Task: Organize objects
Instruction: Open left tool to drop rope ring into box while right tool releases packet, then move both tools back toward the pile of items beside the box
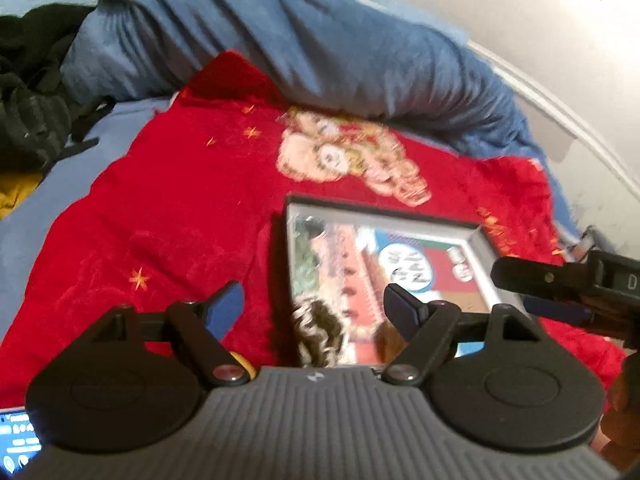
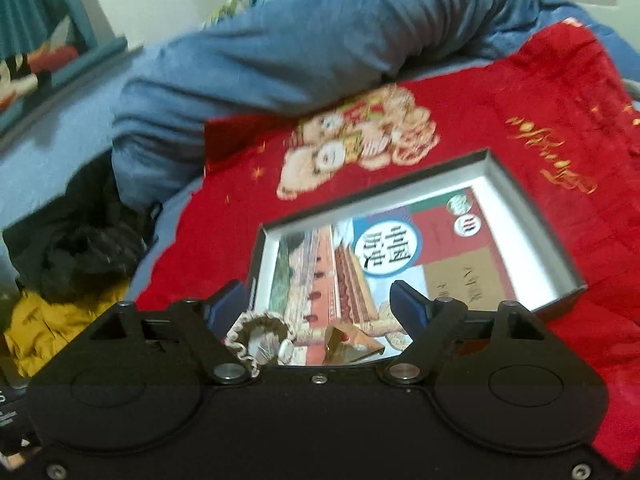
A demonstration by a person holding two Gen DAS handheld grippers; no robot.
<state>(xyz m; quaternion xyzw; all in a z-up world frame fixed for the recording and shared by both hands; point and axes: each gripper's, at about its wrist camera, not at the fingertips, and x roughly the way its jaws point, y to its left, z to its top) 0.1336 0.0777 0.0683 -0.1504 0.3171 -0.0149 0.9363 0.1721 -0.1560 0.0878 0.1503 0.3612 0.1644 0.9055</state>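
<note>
A shallow box [image 1: 380, 210] [image 2: 500, 184] with a dark outside and pale inner walls lies open on a red blanket [image 1: 180, 220] [image 2: 540, 128]. In it are a colourful book [image 1: 404, 268] [image 2: 384, 252] with Chinese lettering and a frilly scrunchie [image 1: 316, 328] [image 2: 260, 332] at the near end. My left gripper [image 1: 314, 296] hovers open above the box's near left side, nothing between its fingers. My right gripper [image 2: 318, 290] is open too, above the box's near end and empty. In the left wrist view it comes in from the right edge [image 1: 536, 294].
A bunched blue duvet [image 1: 280, 40] [image 2: 280, 52] lies behind the blanket. Black clothing [image 1: 32, 100] [image 2: 80, 240] and a yellow garment [image 2: 52, 328] are piled at the left. A lit phone screen [image 1: 16, 440] shows at the lower left. A pale wall [image 1: 560, 40] rises behind the bed.
</note>
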